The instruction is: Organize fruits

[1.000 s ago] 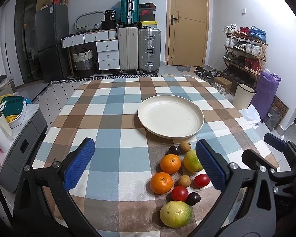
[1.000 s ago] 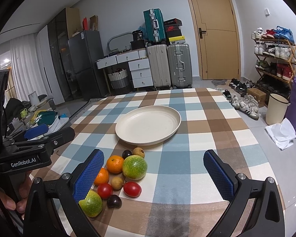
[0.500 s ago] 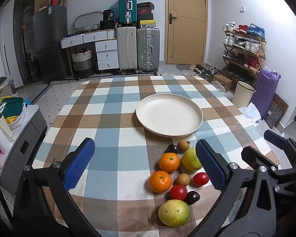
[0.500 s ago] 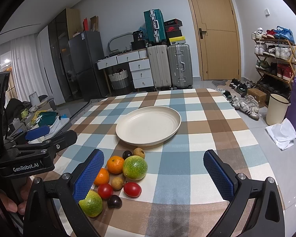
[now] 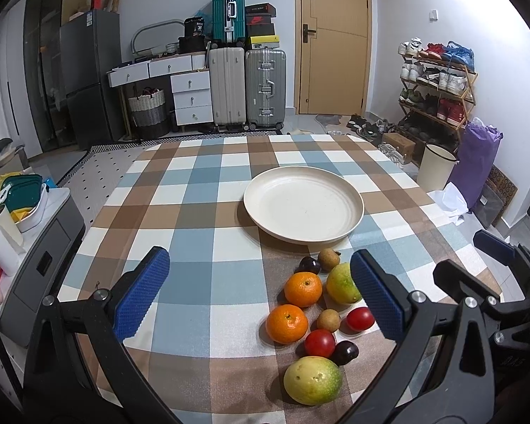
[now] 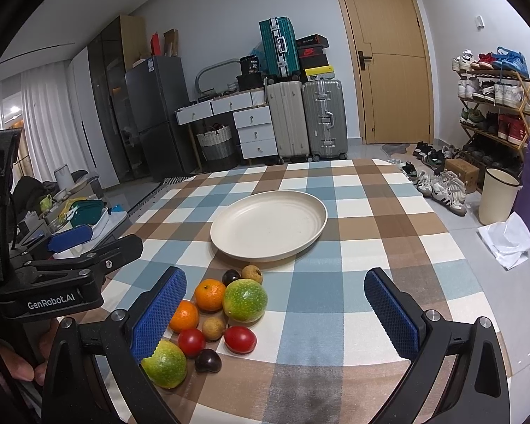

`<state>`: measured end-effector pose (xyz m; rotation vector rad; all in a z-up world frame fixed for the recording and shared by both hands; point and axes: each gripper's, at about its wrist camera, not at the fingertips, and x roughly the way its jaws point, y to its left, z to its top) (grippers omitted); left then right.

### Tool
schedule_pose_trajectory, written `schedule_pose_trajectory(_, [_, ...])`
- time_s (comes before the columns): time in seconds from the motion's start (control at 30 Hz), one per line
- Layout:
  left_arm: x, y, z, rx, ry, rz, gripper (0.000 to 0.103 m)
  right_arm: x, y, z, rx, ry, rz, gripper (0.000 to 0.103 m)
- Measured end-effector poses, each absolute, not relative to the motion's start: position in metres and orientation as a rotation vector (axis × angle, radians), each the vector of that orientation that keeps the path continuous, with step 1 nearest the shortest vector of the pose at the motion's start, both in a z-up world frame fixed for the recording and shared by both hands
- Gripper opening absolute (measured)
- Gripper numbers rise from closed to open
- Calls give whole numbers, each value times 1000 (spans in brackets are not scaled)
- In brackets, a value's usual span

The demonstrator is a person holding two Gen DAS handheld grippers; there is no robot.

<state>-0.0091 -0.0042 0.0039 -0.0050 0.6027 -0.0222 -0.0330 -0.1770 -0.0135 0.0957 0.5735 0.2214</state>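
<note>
Little change since a second ago: left view has drifted slightly, the fruit cluster (image 5: 314, 314) sitting a touch lower-left in frame. Left claw (image 5: 261, 293) and right claw (image 6: 275, 312) both spread wide, holding nothing, above the bench (image 5: 194, 240). Fruit lies on the cloth just before the plate (image 5: 304, 208), which holds no fruit.

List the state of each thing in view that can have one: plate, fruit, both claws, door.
Plate: empty, on the checked cloth.
Fruit pile: all on the cloth in front of the plate, none on the plate.
Left claw: open, holding nothing.
Right claw: open, holding nothing.
Door: closed.
Dresser drawers: closed.
</note>
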Motion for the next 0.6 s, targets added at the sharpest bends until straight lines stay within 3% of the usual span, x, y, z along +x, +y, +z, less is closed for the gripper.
schedule_pose_trajectory(0.6, [-17, -5, -57, 41, 737, -138, 102, -32, -182, -18, 106, 575, 209, 103])
